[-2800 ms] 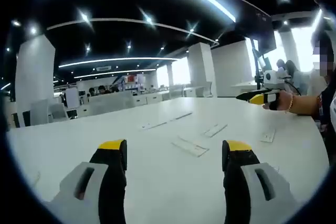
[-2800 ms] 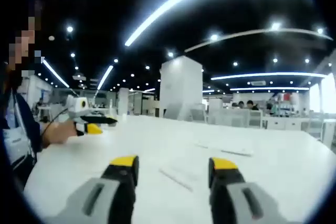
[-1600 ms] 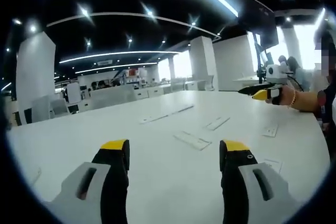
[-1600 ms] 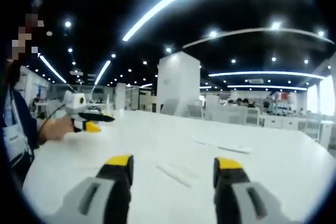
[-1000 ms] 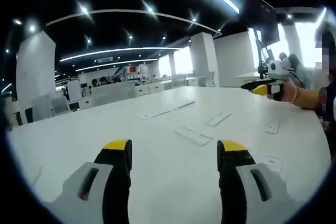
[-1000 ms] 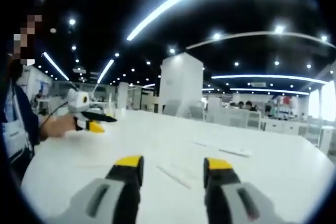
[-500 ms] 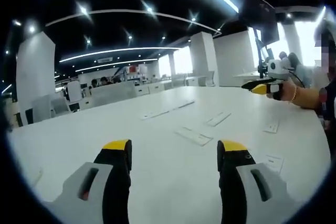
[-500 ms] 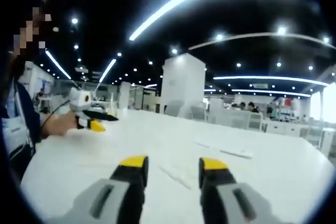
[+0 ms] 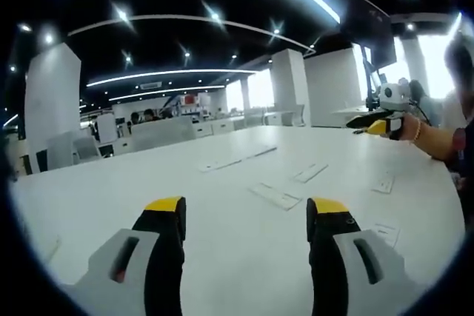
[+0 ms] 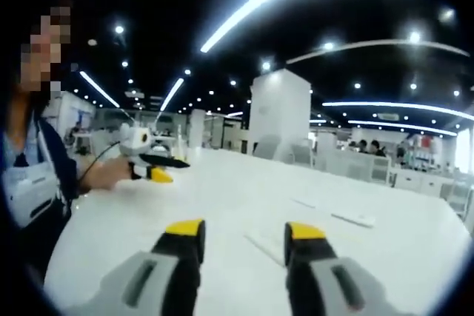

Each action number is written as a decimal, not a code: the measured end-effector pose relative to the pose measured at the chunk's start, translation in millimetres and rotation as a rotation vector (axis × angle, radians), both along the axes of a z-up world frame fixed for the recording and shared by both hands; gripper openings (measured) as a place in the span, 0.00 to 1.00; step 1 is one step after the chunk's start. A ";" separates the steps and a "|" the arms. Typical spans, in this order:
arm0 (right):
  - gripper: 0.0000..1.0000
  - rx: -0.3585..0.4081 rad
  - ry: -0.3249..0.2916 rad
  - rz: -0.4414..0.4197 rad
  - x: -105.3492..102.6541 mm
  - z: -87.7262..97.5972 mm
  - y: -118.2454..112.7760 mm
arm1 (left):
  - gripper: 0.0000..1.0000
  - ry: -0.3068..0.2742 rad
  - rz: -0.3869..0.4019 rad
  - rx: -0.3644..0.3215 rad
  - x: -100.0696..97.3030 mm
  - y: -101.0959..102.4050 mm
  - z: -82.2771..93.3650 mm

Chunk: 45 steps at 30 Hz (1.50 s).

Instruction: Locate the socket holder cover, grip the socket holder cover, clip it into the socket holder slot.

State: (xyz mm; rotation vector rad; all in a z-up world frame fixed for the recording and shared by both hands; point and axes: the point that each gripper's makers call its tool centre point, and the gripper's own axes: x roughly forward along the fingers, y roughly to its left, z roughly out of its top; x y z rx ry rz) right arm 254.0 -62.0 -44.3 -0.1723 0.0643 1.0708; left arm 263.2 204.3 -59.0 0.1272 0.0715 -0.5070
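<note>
Both empty: left gripper (image 9: 246, 216) spread wide over white table (image 9: 222, 257), right gripper (image 10: 244, 234) parted, gap narrower, holding nothing. Flat white cover (image 9: 275, 196) lying on table at 12 o'clock beyond left jaws, well apart, with more white strips (image 9: 309, 173) at 1 o'clock. Also other gripper (image 10: 157, 164) seen at 10 o'clock in right gripper view, held in a hand (image 10: 111, 172).

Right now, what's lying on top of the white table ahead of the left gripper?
On the table lie several flat white strips: one just ahead of the open left gripper, others farther off. They are too small to tell cover from holder.
</note>
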 end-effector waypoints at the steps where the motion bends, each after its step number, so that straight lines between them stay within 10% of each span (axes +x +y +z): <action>1: 0.46 -0.015 0.003 0.013 -1.4 -0.3 1.5 | 0.66 0.002 0.002 0.001 0.6 0.4 -0.5; 24: 0.56 -0.651 0.093 0.293 -36.9 -35.7 13.0 | 0.67 0.000 0.009 0.003 8.4 2.4 0.8; 45: 0.61 -1.079 0.203 0.394 -52.1 -58.8 8.1 | 0.67 0.006 0.014 0.019 9.9 5.9 -2.2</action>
